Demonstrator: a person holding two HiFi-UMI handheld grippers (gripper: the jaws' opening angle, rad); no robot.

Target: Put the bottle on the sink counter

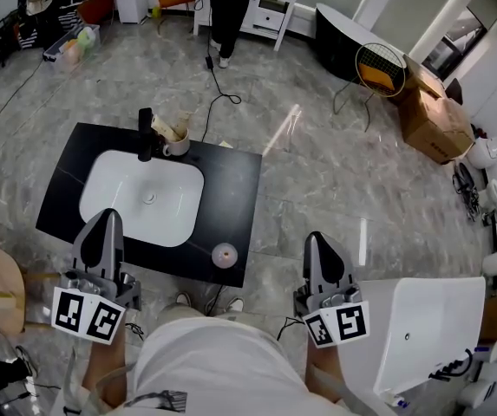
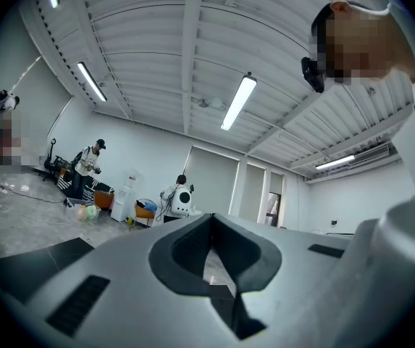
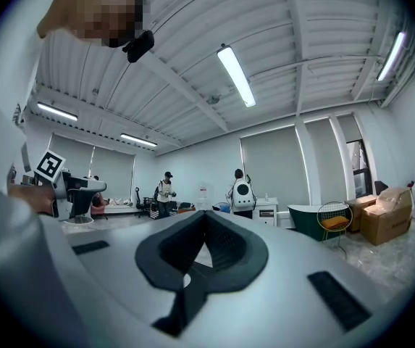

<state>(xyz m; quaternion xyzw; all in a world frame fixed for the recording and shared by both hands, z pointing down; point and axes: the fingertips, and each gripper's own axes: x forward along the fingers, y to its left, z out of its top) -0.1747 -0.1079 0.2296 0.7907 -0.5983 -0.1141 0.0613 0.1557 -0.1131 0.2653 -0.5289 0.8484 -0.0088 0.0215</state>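
In the head view a black sink counter (image 1: 231, 180) with a white basin (image 1: 144, 198) stands in front of me. A small round pale bottle (image 1: 225, 254), seen from above, stands on the counter near its front right corner. My left gripper (image 1: 107, 217) hovers over the counter's front left edge, jaws together and empty. My right gripper (image 1: 319, 237) is off the counter to the right of the bottle, also shut and empty. The left gripper (image 2: 211, 220) and the right gripper (image 3: 206, 217) in their own views point up at the room and ceiling; neither view shows the bottle.
A black faucet (image 1: 146, 133) and a white cup (image 1: 176, 142) holding some things stand at the basin's back edge. A white fixture (image 1: 430, 328) lies at the lower right and cardboard boxes (image 1: 436, 115) at the upper right. A person (image 1: 231, 7) stands at the far end, with a cable (image 1: 218, 102) across the floor.
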